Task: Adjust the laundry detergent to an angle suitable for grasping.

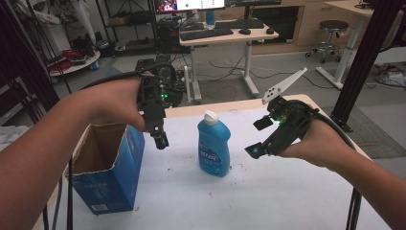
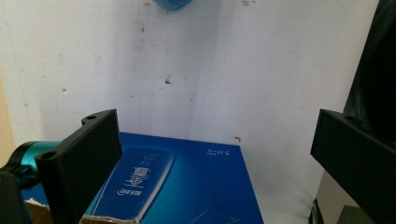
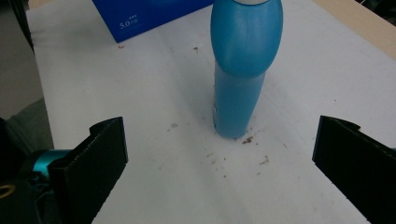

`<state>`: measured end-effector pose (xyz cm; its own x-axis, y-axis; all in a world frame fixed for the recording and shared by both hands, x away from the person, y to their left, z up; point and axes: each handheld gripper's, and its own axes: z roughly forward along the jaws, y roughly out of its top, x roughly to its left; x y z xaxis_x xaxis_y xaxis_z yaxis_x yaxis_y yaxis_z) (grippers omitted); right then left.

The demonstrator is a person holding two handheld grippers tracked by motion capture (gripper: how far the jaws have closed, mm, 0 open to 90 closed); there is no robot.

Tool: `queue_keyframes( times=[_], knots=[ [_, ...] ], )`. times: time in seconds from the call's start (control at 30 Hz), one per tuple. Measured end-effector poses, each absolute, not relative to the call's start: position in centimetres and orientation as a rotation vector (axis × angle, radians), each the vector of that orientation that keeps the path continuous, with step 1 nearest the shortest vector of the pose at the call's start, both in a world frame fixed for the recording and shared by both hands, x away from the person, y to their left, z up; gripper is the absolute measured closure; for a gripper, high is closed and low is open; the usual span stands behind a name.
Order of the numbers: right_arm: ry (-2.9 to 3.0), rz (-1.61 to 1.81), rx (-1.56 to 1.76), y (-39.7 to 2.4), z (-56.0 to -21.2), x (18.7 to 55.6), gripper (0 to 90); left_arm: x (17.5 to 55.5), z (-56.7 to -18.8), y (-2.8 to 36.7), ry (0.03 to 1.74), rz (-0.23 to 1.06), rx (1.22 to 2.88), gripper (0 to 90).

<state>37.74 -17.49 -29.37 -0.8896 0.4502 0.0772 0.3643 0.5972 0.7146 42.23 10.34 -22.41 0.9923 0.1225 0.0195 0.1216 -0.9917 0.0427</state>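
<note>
Two grippers hung with jaws wide apart, holding nothing; the left gripper (image 1: 159, 136) hovered above the open blue box (image 1: 109, 167), the right gripper (image 1: 258, 136) faced the blue bottle (image 1: 213, 143), upright on the table (image 1: 287, 191) beside the box; grasping and boxing seemingly remained.

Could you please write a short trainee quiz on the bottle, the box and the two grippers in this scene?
1. True or false: the blue bottle stands upright on the table.
2. Which gripper is nearer the open blue box: the left gripper or the right gripper?
3. Multiple choice: the right gripper's jaws are A) shut on the bottle, B) open with the bottle ahead of them, C) shut on the box.

Key
1. True; its white cap is on top.
2. The left gripper, which hovers by the box's rim.
3. B.
</note>
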Motion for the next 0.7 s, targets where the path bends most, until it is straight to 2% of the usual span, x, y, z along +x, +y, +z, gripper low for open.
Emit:
queue_keyframes(
  times=[0.7],
  knots=[
    [2.665,1.203,0.761,-13.0,-33.4,40.8,2.2,41.9,-22.3,10.6,0.192,0.042,3.099,1.8]
  ],
)
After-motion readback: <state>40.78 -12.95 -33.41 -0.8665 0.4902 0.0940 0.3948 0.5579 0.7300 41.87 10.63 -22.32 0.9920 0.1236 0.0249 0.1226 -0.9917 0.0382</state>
